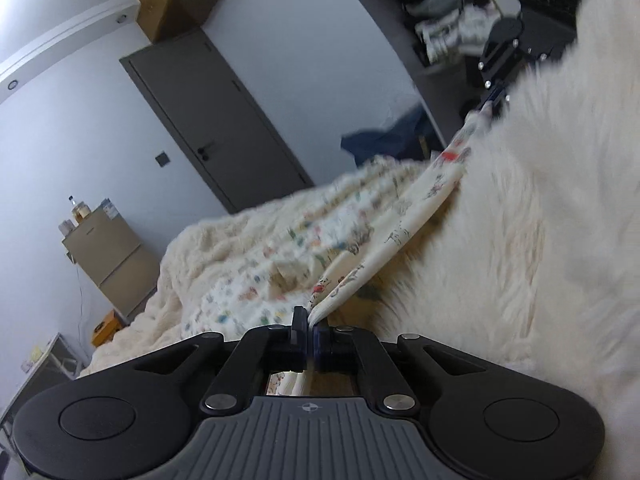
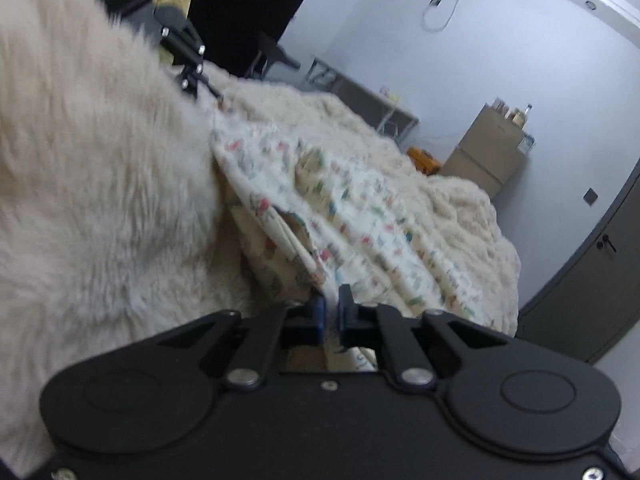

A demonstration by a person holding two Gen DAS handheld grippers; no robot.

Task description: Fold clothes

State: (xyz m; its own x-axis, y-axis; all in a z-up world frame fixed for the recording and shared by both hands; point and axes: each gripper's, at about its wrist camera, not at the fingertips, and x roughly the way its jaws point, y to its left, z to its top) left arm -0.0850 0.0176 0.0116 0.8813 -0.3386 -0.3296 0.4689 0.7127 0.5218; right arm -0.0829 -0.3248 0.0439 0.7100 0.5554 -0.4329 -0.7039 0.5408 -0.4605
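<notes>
A cream garment with small coloured prints (image 1: 280, 248) lies on a fluffy cream blanket (image 1: 520, 240). My left gripper (image 1: 309, 320) is shut on one end of its edge. That edge stretches taut to my right gripper (image 1: 490, 106), far up right, shut on the other end. In the right wrist view my right gripper (image 2: 331, 300) pinches the garment (image 2: 352, 208), which hangs and drapes ahead. My left gripper (image 2: 218, 98) shows at the far end, holding the cloth. Both views are motion-blurred.
The fluffy blanket (image 2: 88, 160) covers a bed. A dark door (image 1: 208, 120), a small beige fridge (image 1: 116, 256) with bottles on top, a shelf with clothes (image 1: 448, 20) and a blue cloth (image 1: 384, 140) stand around the room. A metal rack (image 2: 372, 96) stands by the wall.
</notes>
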